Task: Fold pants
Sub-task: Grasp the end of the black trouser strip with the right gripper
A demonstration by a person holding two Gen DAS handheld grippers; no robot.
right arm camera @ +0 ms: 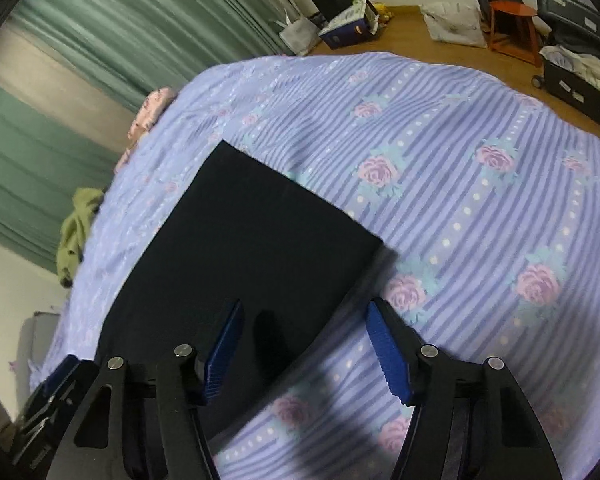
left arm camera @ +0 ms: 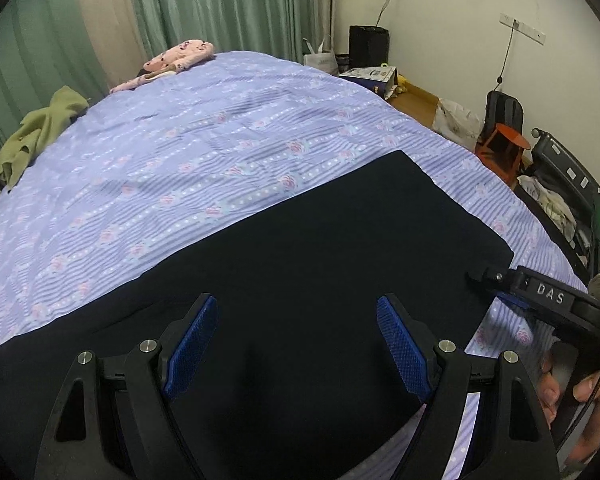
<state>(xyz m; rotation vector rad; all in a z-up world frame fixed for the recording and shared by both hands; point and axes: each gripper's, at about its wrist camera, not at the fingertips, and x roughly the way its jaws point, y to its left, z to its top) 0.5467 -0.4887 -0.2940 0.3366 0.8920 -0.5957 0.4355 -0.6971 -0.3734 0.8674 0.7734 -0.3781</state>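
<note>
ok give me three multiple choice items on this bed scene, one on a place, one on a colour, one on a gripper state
1. Where do the dark pants lie?
A. on the wooden floor
B. on the striped floral bedspread
C. over the orange stool

2. What colour are the gripper finger pads?
A. blue
B. red
C. white

3. How does the left gripper stand?
A. shut on the pants
B. shut on nothing
C. open above the pants

Answers:
1 B, purple bedspread shows around the pants.
2 A, both views show blue pads.
3 C, its fingers stand wide apart with nothing between.

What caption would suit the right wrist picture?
Open right tool poised over the edge of dark pants lying flat on a floral striped bedspread.
</note>
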